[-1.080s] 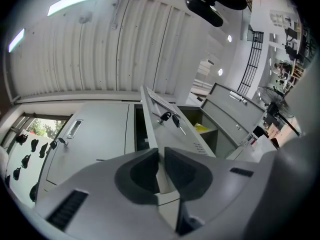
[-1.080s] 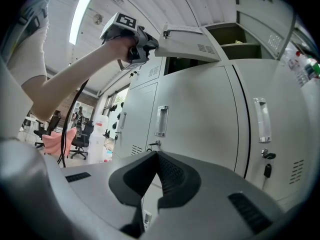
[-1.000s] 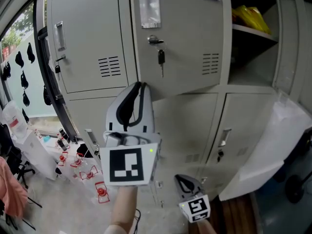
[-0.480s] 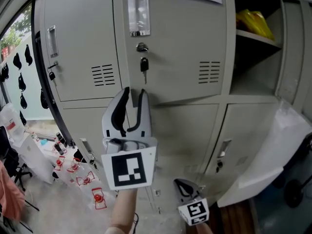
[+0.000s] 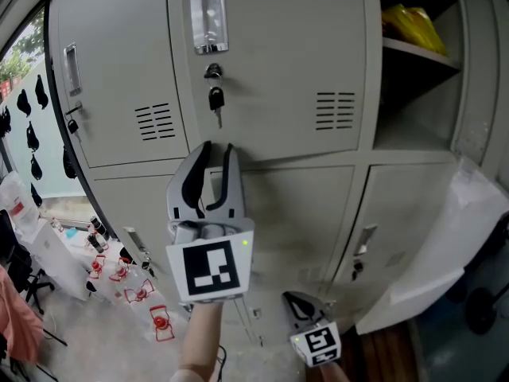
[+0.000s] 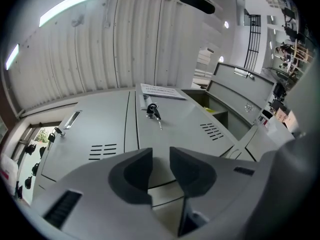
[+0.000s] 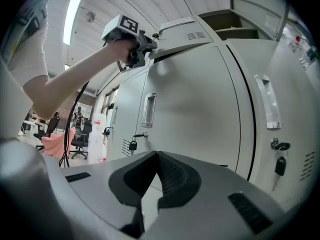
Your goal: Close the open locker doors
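Grey lockers fill the head view. The upper middle door has a key hanging in its lock. My left gripper points up at that door's lower edge, its jaws a little apart with nothing between them. To the right, an upper compartment stands open with a yellow item on its shelf. A pale open door swings out at the lower right. My right gripper hangs low in front of the lower lockers, shut and empty. In the left gripper view the keyed door lies ahead of the fingertips.
A closed locker door with a handle stands at the left. Beside it is a dark door frame, with bottles and red-marked items on the floor. The right gripper view shows a padlocked lower door and office chairs far left.
My left gripper's jaws have gone from shut to slightly apart. The keyed door has shifted left in the head view. The right gripper has stayed low.
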Demonstrator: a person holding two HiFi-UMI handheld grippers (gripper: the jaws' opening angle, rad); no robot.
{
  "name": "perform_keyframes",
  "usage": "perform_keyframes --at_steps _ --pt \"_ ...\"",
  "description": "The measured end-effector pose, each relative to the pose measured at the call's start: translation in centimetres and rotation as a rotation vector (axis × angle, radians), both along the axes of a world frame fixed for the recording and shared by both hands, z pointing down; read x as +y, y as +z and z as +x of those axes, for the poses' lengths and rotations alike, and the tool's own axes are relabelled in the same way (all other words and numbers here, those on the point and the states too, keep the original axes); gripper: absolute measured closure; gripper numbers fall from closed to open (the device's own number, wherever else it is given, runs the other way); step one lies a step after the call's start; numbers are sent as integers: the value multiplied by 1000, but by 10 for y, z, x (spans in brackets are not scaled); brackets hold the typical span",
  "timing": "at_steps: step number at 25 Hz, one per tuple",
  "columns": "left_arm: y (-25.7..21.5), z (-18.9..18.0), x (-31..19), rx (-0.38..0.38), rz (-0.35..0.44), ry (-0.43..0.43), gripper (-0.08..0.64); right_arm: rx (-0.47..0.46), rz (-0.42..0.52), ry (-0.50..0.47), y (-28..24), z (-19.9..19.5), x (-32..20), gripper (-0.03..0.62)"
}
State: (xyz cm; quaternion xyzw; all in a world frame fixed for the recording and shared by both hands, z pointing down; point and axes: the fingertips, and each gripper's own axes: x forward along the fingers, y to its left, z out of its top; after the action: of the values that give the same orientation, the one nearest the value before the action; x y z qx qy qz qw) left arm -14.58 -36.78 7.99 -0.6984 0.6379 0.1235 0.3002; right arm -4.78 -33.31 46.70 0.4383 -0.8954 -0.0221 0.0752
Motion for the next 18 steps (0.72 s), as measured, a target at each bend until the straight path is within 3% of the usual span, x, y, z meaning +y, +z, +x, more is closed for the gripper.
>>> perform_keyframes --at_steps 11,18 --pt "2 0 -24 -59 -28 -63 454 -8 -33 16 12 10 -7 588" --pt "9 -1 -43 -95 -87 -88 454 -14 -43 35 12 19 -10 588"
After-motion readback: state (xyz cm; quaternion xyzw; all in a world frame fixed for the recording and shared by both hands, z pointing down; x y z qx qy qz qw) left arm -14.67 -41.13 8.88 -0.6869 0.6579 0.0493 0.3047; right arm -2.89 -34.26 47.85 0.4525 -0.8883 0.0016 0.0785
